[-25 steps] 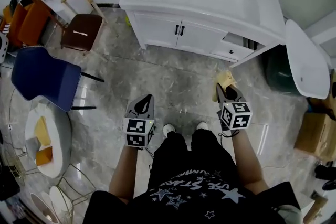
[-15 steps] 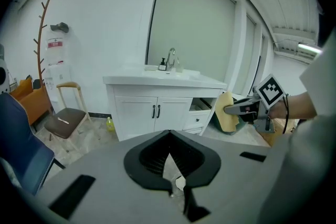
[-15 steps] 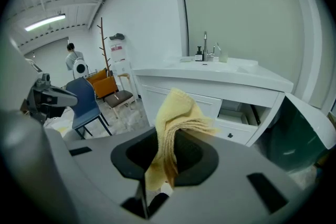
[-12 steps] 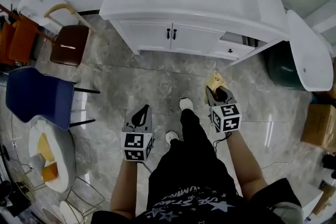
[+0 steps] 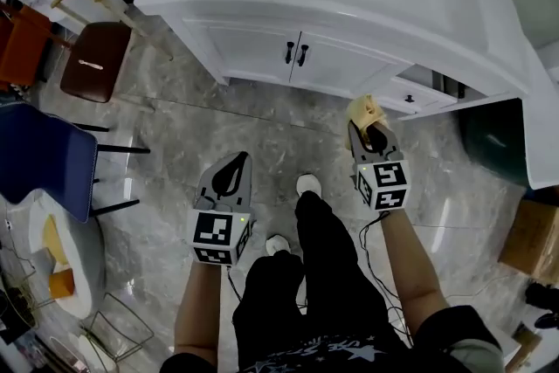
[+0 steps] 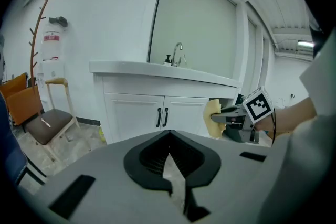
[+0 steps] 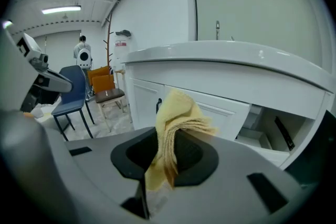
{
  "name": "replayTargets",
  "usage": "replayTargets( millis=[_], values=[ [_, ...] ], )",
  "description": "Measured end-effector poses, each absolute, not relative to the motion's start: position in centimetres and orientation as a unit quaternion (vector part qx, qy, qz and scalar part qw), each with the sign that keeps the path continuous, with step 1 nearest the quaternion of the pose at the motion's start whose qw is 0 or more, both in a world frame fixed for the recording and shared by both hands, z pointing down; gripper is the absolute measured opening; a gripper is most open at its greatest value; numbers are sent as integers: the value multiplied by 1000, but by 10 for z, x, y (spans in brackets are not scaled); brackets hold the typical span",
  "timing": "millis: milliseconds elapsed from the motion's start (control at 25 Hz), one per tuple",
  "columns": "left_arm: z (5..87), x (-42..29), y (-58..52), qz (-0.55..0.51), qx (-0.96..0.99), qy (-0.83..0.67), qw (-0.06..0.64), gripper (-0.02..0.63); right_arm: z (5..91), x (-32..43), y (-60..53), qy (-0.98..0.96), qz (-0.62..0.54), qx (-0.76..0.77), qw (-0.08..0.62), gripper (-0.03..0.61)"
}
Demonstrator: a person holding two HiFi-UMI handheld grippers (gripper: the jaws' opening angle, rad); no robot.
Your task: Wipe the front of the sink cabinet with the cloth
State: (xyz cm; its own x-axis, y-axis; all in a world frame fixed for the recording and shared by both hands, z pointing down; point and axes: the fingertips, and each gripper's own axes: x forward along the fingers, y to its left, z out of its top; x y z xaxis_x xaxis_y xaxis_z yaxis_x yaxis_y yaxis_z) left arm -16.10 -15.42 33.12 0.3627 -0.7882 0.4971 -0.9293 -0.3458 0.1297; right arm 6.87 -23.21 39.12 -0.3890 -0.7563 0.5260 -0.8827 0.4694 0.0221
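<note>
Clearly, the right claw point(image 7: 167, 162) is closed on the folded yellow cloth point(image 7: 176, 123), which sticks up past its tips. Ahead of this claw, and apart from it, stands the white front of the sink cabinet point(image 7: 210, 107), so I judge the wiping has not yet begun. To do it well, the cloth should meet the door flat and only the cloth should touch the paint. The strokes should overlap and go carefully around the two black handles point(image 5: 295, 53).

The left claw point(image 6: 169, 165) is closed on nothing and waits beside the right one.

Only the right gripper view shows the cloth's layers pinched between the jaws, and an open compartment point(image 7: 268, 131) further right. Only the head view shows the strip of floor point(image 5: 288, 122) between claw and cabinet.
</note>
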Motion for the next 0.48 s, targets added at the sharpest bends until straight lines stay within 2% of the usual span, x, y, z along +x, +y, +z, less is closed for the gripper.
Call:
replayTargets(
  millis=[240,360,480],
  values=[
    [387,-170,-200,117,823,-531,164,15,432,52,-275,-842,54,496,206,83],
    [406,-169,-212,44,840,-506,190,15,446,41,-291,-847,-20,492,200,84],
    [434,-174,-225,31,844,-502,187,15,465,31,-300,-857,-49,481,180,84]
  ],
)
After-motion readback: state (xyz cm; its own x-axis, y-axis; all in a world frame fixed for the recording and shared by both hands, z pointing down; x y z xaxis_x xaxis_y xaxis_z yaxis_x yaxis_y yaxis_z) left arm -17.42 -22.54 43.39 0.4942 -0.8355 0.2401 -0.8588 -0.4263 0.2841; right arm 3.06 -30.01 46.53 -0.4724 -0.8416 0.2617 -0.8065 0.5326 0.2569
